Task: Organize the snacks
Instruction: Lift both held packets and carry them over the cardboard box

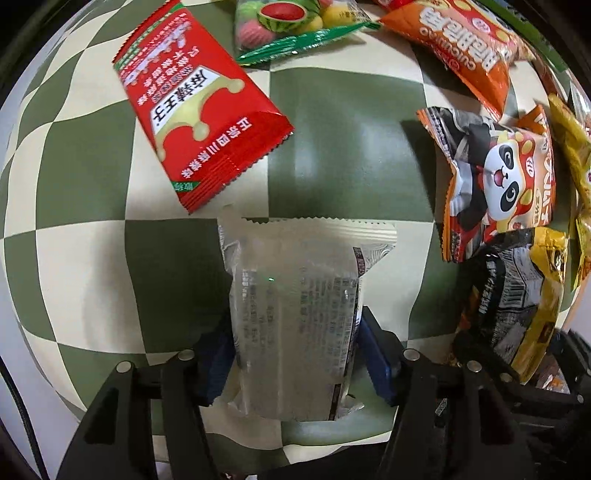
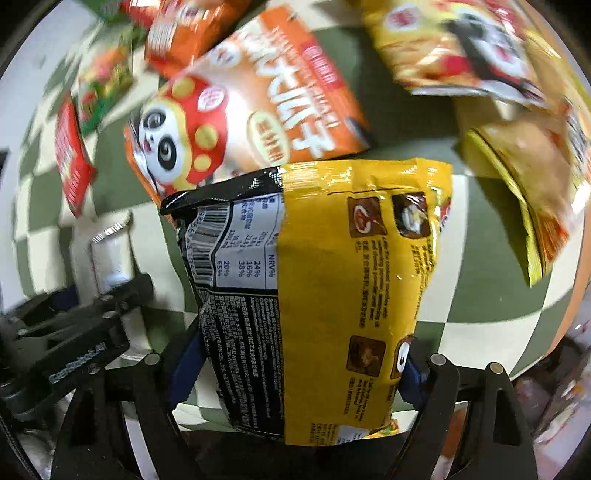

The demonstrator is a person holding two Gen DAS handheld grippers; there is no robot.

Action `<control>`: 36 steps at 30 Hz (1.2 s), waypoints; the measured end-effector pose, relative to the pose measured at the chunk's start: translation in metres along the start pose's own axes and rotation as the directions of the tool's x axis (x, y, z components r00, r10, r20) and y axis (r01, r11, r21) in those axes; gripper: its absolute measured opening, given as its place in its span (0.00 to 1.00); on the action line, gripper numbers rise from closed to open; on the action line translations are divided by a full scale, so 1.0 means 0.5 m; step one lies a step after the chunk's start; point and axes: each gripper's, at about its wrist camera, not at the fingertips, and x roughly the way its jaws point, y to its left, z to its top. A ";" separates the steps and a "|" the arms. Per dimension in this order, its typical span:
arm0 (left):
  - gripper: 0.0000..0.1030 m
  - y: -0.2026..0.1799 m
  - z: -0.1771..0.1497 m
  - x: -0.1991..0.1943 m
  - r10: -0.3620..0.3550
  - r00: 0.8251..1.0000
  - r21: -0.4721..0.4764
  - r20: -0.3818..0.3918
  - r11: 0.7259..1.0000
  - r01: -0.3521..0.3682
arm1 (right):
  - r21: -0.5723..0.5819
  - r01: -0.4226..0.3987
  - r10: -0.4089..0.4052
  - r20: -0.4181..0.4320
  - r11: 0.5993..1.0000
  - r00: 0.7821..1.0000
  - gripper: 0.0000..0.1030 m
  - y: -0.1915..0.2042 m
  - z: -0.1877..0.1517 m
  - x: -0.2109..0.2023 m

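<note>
My left gripper (image 1: 295, 354) is shut on a silver-white snack packet (image 1: 295, 314), held above the green-and-cream checkered tabletop (image 1: 332, 147). My right gripper (image 2: 295, 365) is shut on a yellow-and-black noodle bag (image 2: 317, 280); that bag also shows at the right of the left wrist view (image 1: 513, 306). The left gripper with its silver-white packet (image 2: 110, 254) shows at the left of the right wrist view.
A red packet (image 1: 199, 107), a watermelon candy bag (image 1: 291, 26), an orange bag (image 1: 465, 48) and a panda bag (image 1: 498, 177) lie ahead of the left gripper. In the right wrist view, an orange panda bag (image 2: 243, 103) and yellow bags (image 2: 461, 44) (image 2: 524, 184) lie beyond.
</note>
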 end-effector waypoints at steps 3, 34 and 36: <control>0.56 -0.006 -0.004 0.002 0.005 1.000 -0.004 0.006 1.000 -0.005 | -0.001 0.007 -0.007 0.000 1.000 1.000 0.87 0.017 0.014 0.032; 0.55 -0.070 0.189 -0.534 -0.185 0.907 -0.014 0.378 0.979 0.206 | -0.169 -0.271 0.314 0.330 0.948 0.890 0.84 -0.064 0.198 -0.537; 0.55 -0.087 0.258 -0.570 -0.176 0.902 -0.007 0.395 0.981 0.195 | -0.191 -0.257 0.312 0.372 0.947 0.874 0.84 -0.087 0.268 -0.588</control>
